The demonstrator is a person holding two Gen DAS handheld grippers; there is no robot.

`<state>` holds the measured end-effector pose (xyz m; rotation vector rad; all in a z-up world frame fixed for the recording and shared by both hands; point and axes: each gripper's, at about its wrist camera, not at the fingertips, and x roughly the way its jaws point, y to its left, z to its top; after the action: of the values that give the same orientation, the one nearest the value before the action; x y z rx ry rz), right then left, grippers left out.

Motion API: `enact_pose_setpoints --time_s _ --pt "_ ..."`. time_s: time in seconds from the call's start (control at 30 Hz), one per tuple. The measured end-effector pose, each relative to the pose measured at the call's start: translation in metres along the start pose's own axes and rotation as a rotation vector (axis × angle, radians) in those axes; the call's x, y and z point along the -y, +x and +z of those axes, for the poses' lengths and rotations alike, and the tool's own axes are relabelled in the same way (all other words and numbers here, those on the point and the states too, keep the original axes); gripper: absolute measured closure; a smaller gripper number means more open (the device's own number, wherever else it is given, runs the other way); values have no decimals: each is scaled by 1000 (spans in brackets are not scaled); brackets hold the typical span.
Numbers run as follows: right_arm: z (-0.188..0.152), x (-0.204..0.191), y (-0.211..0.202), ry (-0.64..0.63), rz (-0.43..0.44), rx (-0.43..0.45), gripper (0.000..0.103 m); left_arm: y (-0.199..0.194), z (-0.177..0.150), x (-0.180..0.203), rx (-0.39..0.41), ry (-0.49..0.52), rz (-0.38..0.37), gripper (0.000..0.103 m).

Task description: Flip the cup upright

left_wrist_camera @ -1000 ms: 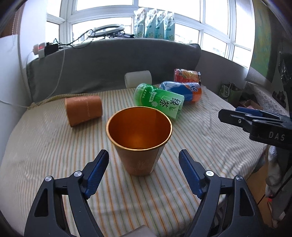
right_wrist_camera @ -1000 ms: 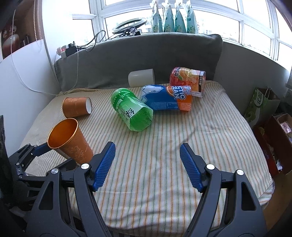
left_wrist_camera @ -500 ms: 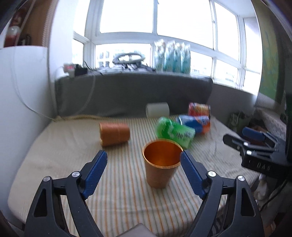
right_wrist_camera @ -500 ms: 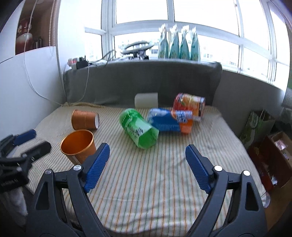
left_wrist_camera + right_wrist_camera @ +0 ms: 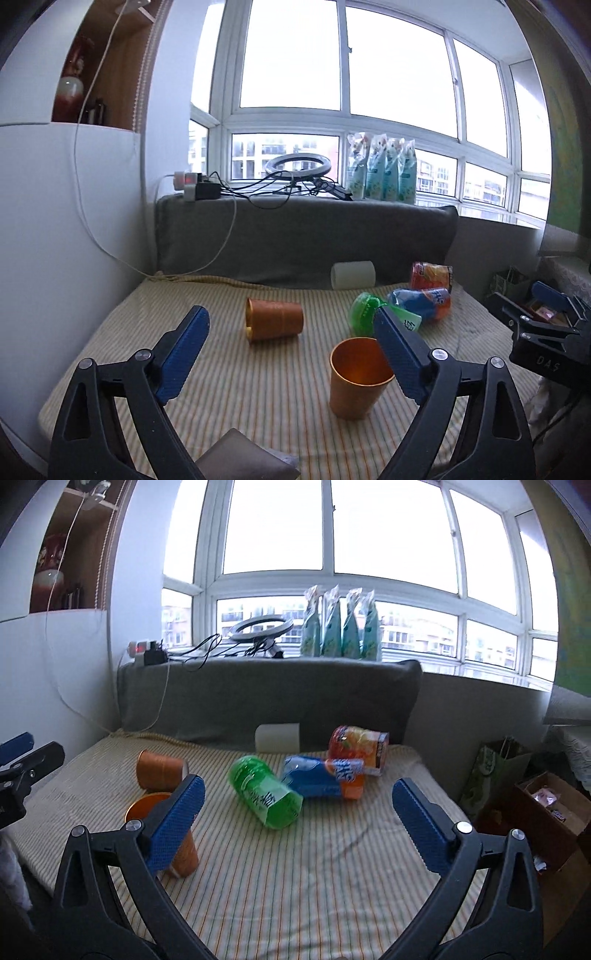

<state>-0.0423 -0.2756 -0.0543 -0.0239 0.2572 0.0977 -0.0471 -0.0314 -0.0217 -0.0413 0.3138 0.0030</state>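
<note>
An orange cup (image 5: 354, 380) stands upright, mouth up, on the striped table; in the right wrist view it (image 5: 183, 853) is partly hidden behind my left finger. My left gripper (image 5: 291, 354) is open and empty, pulled back above the table, the cup just inside its right finger. A second orange cup (image 5: 273, 323) lies on its side farther back, also in the right wrist view (image 5: 160, 773). My right gripper (image 5: 297, 823) is open and empty, and shows at the left wrist view's right edge (image 5: 543, 332).
A green bottle (image 5: 264, 794), a blue-orange bottle (image 5: 323, 781), an orange-label bottle (image 5: 358, 746) and a white cup (image 5: 277, 736) lie at the back right. A grey cushion (image 5: 303, 240) backs the table. Bags and a box (image 5: 546, 812) sit off the right edge.
Both grippers have drawn back and risen away from the upright cup, which now looks smaller and stands free. The cups and bottles have not moved.
</note>
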Motion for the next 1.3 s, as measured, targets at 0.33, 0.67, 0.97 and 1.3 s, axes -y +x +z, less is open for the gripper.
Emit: enact_pose_setpoints --time_s 0.33,0.67,0.97,1.3 --pt "3 4 0 14 -25 7 0 1 1 2 -7 1 7 13" --pt "2 7 2 16 -25 3 0 2 0 3 -18 -3 1 13" --pt "1 7 2 17 -25 3 0 1 -1 3 -20 -1 -1 13" --pt "-1 8 3 16 -28 1 0 2 -1 4 -23 0 -3 12"
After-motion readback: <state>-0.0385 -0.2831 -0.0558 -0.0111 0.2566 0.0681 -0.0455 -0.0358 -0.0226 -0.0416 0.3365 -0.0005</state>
